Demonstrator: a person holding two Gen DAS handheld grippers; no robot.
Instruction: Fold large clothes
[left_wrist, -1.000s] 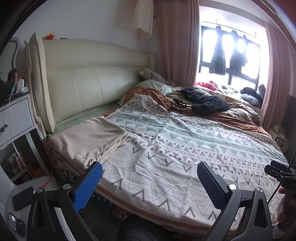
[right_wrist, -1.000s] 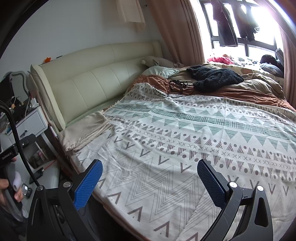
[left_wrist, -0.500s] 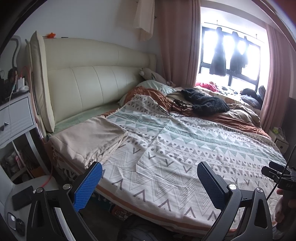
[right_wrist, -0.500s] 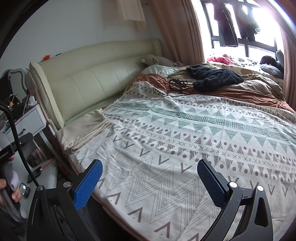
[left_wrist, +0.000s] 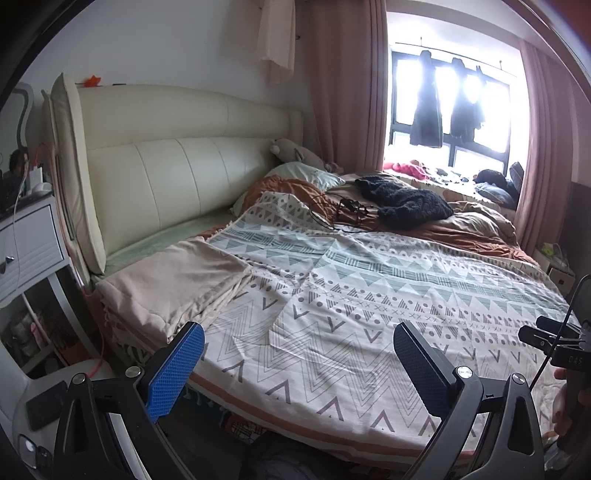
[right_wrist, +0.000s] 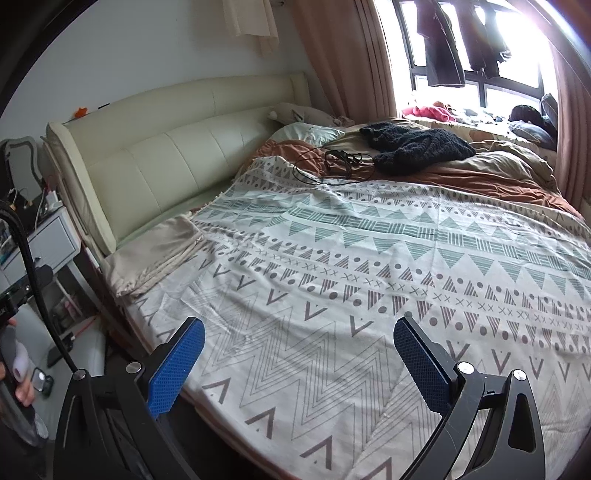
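Observation:
A large white blanket with grey and green zigzag and triangle patterns lies spread flat over the bed; it also shows in the right wrist view. My left gripper is open and empty, held above the blanket's near edge. My right gripper is open and empty, above the blanket's near part. A black knitted garment lies at the far side of the bed, also in the right wrist view.
A folded beige cloth lies at the bed's left corner by the cream headboard. A black cable lies by the knitted garment. A white nightstand stands at left. Pillows and rumpled brown bedding lie toward the window.
Both grippers have drifted slightly; the view has shifted a little toward the bed. The jaws stay open and the blanket has not moved.

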